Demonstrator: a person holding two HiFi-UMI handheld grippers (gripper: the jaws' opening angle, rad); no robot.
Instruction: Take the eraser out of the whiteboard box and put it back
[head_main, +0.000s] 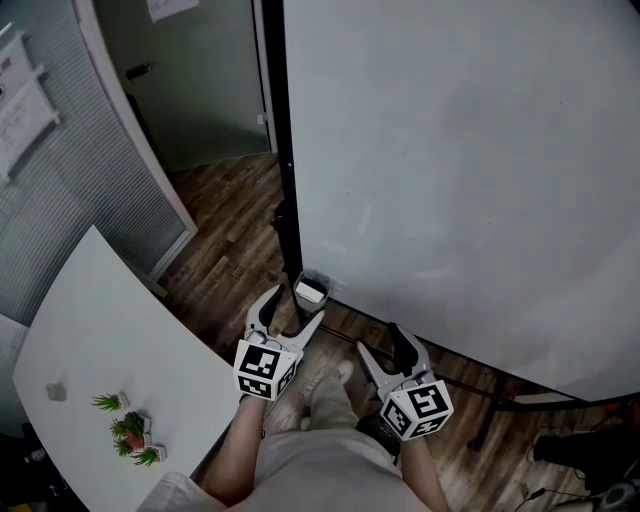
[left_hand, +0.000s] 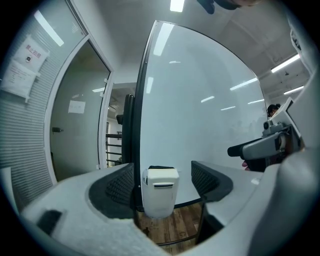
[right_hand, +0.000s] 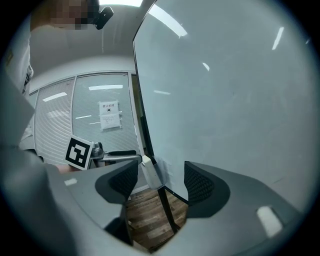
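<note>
Reach stage — our left gripper (head_main: 298, 303) and right gripper (head_main: 382, 340) both gape empty, the eraser (left_hand: 160, 167) sits in the whiteboard box (left_hand: 160, 192), so next we likely ease the left jaws onto it.

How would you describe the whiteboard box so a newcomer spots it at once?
Start at the big whiteboard filling the right of the head view and follow its black left edge down to the bottom corner. The box hangs there, above the wood floor, just ahead of the left gripper. It is the only small white container on the board.
</note>
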